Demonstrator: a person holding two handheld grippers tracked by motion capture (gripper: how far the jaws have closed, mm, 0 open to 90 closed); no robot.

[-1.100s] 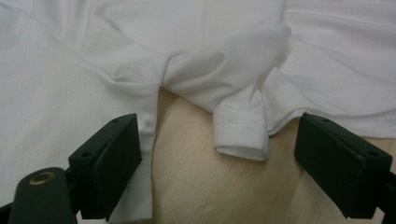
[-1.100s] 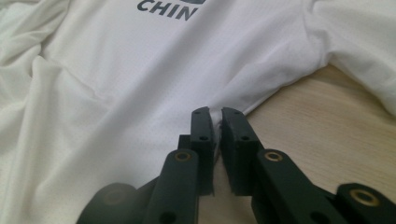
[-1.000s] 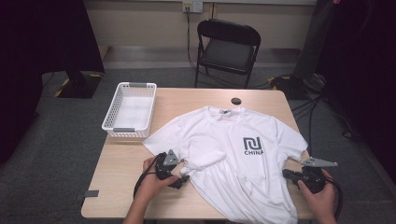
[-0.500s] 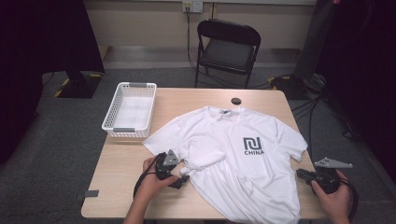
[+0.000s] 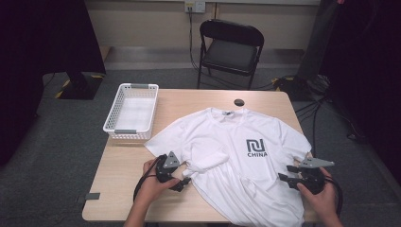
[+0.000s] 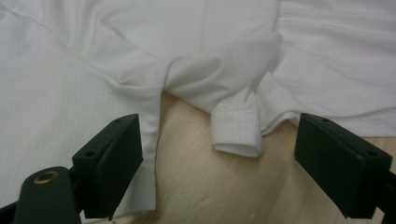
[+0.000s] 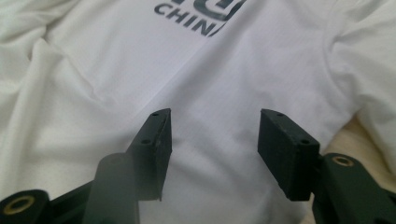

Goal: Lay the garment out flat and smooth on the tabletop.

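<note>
A white T-shirt [image 5: 236, 156] with a dark "CHINA" print [image 7: 187, 23] lies spread on the wooden table [image 5: 189, 101], its hem hanging over the near edge. Its left sleeve [image 6: 236, 135] is folded in over the chest. My left gripper [image 5: 184, 174] rests on the table at that side, and in the left gripper view it [image 6: 219, 126] is open, with the sleeve cuff lying loose between the wide jaws. My right gripper [image 5: 286, 173] is at the shirt's right side. Its jaws [image 7: 215, 116] have just been opening and now stand open above flat fabric, gripping nothing.
A white mesh basket [image 5: 132, 111] stands at the table's left edge. A small black round object [image 5: 239, 102] lies near the far edge, above the collar. A black folding chair [image 5: 231, 49] stands behind the table. Cables lie on the floor at the right.
The right gripper swung out to the right, then came back left over the shirt's edge, and its jaws have opened. The left gripper and the shirt have stayed put.
</note>
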